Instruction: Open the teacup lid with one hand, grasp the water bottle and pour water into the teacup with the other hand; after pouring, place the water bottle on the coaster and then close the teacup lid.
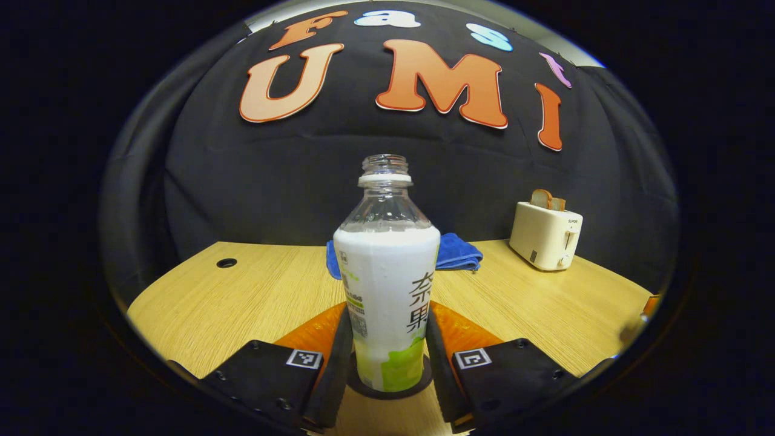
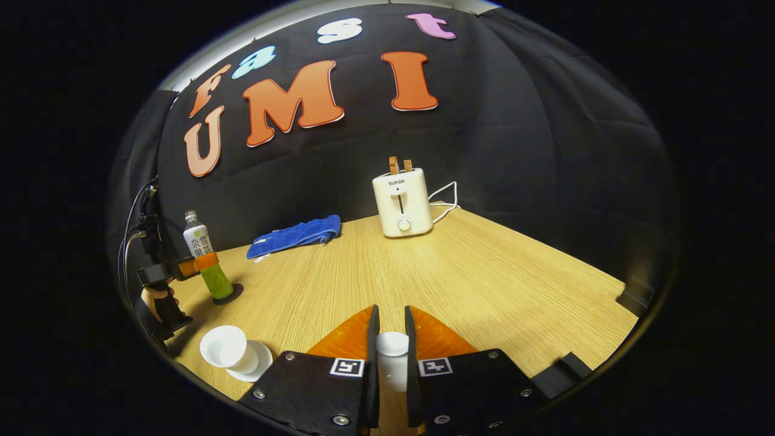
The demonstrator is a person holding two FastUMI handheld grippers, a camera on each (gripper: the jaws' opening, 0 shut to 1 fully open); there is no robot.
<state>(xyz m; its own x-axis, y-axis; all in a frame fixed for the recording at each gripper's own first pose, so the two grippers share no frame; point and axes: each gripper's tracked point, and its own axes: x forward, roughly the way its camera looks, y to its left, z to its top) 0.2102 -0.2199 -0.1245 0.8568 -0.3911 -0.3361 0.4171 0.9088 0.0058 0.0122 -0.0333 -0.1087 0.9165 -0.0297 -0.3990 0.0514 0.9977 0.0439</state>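
Observation:
The uncapped water bottle [image 1: 387, 290] with a white and green label stands upright on a dark round coaster [image 1: 363, 387]. My left gripper [image 1: 387, 321] is shut on its lower body, a finger pressing each side. The right gripper view shows the same bottle [image 2: 203, 254], coaster [image 2: 229, 297] and left gripper [image 2: 194, 264] far left, with a hand behind them. My right gripper [image 2: 391, 312] is shut on the white teacup lid [image 2: 392, 345], held above the table. The open white teacup [image 2: 224, 348] sits on its saucer [image 2: 260, 362] near the front left edge.
A cream toaster [image 2: 402, 203] with bread slices stands at the back, its white cable [image 2: 445, 200] trailing beside it. A folded blue towel [image 2: 296, 235] lies between the bottle and the toaster. The wooden table [image 2: 484, 272] has a cable hole [image 1: 226, 263] at its far left.

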